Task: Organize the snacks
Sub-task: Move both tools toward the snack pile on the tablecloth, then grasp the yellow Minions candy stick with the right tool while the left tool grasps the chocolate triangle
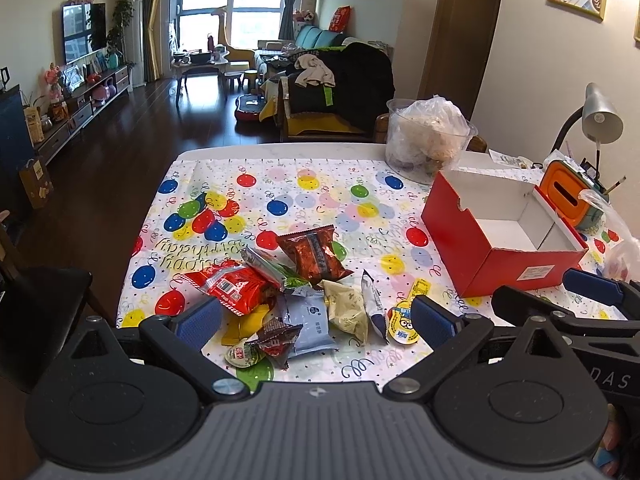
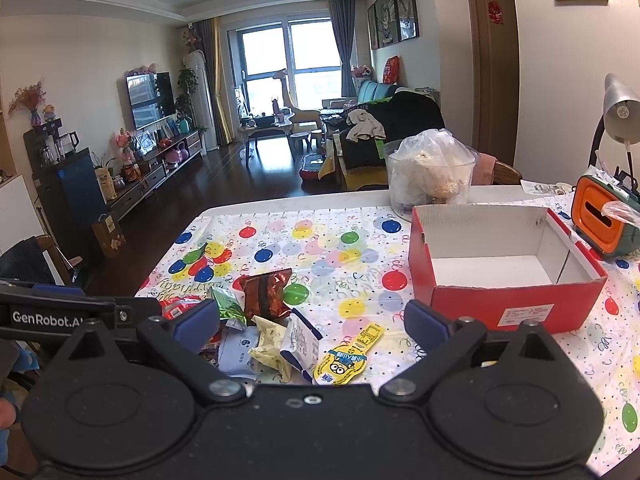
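Observation:
A pile of snack packets lies on the balloon-print tablecloth (image 1: 312,192): a dark red foil packet (image 1: 314,252), a bright red packet (image 1: 232,284), a pale blue packet (image 1: 310,322), a beige packet (image 1: 346,308) and a yellow minion jelly cup (image 1: 404,320). An open red box (image 1: 496,268) with a white, empty inside stands to the right; it also shows in the right wrist view (image 2: 508,304). My left gripper (image 1: 316,324) is open and empty, hovering over the pile. My right gripper (image 2: 312,326) is open and empty above the pile's right side, near the jelly cup (image 2: 344,360).
A clear tub with a plastic bag (image 1: 428,136) stands behind the box. An orange tissue holder (image 1: 564,196) and a grey desk lamp (image 1: 600,116) are at the far right. The table's left edge drops to a dark floor. A dark chair (image 1: 44,300) stands at left.

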{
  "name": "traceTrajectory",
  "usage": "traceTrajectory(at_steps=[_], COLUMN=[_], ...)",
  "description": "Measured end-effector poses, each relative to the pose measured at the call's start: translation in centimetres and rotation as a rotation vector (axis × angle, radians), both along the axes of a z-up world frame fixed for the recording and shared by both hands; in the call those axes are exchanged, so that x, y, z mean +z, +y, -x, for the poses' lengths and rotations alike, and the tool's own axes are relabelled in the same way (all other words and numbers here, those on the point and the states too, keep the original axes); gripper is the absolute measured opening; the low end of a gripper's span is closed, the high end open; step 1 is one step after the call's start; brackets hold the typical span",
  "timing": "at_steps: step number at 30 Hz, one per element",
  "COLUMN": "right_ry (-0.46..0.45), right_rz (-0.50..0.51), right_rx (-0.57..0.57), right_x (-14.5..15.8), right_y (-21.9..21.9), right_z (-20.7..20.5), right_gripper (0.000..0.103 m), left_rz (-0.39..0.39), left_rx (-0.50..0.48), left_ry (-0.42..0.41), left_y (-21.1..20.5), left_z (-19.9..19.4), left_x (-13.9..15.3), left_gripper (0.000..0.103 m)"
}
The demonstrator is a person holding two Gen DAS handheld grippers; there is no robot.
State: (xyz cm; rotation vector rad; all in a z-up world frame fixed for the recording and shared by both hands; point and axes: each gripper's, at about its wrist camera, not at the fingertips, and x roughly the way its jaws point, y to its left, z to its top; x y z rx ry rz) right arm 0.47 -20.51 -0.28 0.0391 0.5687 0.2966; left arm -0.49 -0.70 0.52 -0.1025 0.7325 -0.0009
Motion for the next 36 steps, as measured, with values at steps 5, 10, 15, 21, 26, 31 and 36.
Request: traceTrajectory(at_steps=[5, 10, 15, 21, 26, 31, 36], right_ry=[-0.005, -0.001, 0.025, 0.073, 0.141, 0.211, 0.275], right_rz=[-0.001, 0.003, 0.005, 0.027, 0.073, 0.119, 0.148], right_rx=[-0.001, -0.001, 0.009, 0.045, 0.100, 0.080, 0.016], right_x=[0.0, -0.3, -1.0, -2.7, -5.0, -7.9, -11.2], right_y=[-0.1, 0.0, 0.6, 1.3, 1.1, 0.7, 0.6], right_z=[0.1, 0.0, -0.7, -2.6, -4.7, -7.4, -10.6], right_gripper=[0.098, 0.098, 0.096, 0.094, 0.092, 0.088, 0.077], left_rz=[0.004, 0.019, 0.005, -0.028, -0.017, -0.009, -0.017], left_rx=[-0.007, 0.009, 0.054, 0.075, 0.107, 0.138, 0.135], left_ry=[0.002, 0.016, 0.030, 0.084, 0.144, 0.168, 0.210], left_y=[0.2, 0.8, 1.8, 2.3, 3.4, 4.0, 3.9], left_z=[0.0, -0.1, -0.3, -1.2, -2.3, -3.3, -4.5], left_x=[0.0, -0.4, -1.2, -2.7, -4.4, -5.9, -7.3], left_gripper=[0.101, 0.101, 0.101, 0.101, 0.101, 0.101, 0.101])
